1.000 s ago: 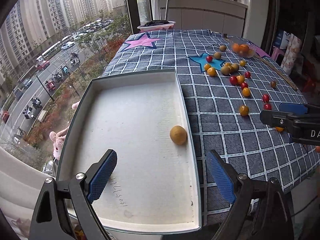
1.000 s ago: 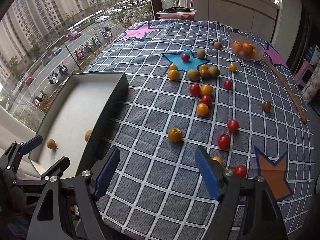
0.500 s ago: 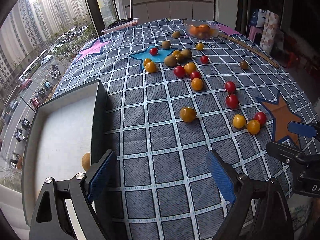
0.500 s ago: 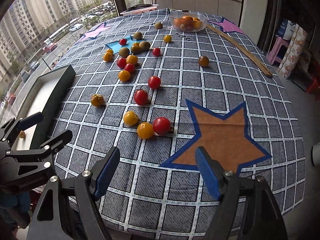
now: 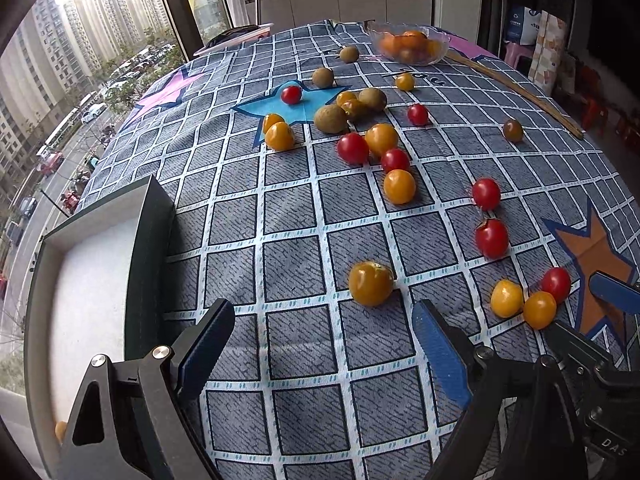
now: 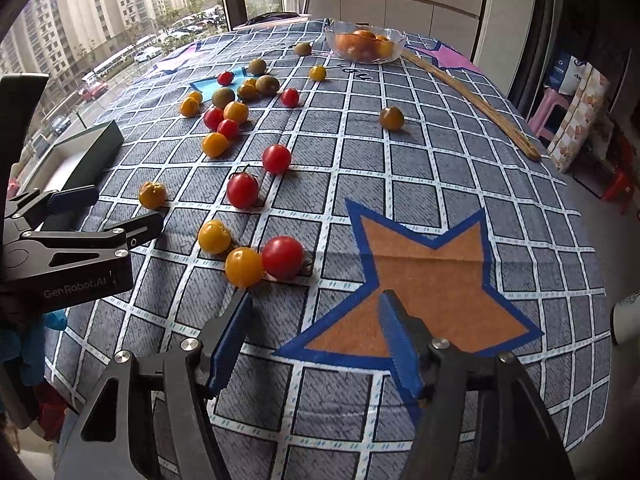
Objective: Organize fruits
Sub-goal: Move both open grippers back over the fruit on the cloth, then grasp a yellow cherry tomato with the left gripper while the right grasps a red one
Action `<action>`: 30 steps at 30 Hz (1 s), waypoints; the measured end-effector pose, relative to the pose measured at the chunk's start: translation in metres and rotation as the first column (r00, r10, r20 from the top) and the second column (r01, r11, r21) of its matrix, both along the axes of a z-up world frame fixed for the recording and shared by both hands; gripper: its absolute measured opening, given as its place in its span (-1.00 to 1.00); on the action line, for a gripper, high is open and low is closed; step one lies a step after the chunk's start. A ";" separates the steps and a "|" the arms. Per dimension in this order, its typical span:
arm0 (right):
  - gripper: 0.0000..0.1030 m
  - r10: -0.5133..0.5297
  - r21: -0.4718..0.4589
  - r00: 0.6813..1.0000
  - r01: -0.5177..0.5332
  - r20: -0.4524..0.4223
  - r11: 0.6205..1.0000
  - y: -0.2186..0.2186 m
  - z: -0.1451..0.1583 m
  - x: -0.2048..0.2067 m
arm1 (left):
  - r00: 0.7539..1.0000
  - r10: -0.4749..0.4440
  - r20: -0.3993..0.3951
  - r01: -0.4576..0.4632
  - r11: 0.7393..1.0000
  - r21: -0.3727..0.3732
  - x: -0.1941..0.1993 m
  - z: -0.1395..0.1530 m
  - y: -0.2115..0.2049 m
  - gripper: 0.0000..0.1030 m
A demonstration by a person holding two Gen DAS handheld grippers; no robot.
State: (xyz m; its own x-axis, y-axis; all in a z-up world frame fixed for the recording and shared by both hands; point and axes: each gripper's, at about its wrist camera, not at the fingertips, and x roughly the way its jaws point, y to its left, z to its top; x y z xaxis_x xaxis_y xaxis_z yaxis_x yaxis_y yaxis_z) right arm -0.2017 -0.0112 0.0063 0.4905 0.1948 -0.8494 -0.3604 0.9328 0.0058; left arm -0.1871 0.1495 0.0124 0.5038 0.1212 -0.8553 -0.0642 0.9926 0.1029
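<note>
Red and yellow cherry tomatoes and several brown-green fruits lie scattered on the checked tablecloth. My left gripper (image 5: 320,346) hangs over the cloth, its jaws closing with nothing between them. A yellow tomato (image 5: 371,283) lies just ahead of it, nearer the right finger. My right gripper (image 6: 316,342) is also closing on nothing, over the orange star (image 6: 432,276). Just beyond its left finger sit a yellow tomato (image 6: 244,267), a red tomato (image 6: 282,258) and another yellow one (image 6: 214,236). The dark-walled tray (image 5: 148,260) stands at the left, with one small yellow fruit (image 5: 60,430) in its near corner.
A glass bowl (image 5: 412,46) of orange fruit stands at the far end of the table. A long wooden stick (image 6: 472,96) lies along the right side. The window and the street are on the left. Bags and stools stand on the floor to the right.
Both grippers have swung right, away from the tray, and come lower over the scattered tomatoes. The jaws of both stand narrower than before.
</note>
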 end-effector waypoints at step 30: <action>-0.56 -0.028 0.209 0.992 0.053 -0.120 0.977 -0.017 0.003 -0.001 | 0.999 -0.018 0.029 0.023 0.981 -0.194 -0.047 0.023 0.003 -0.54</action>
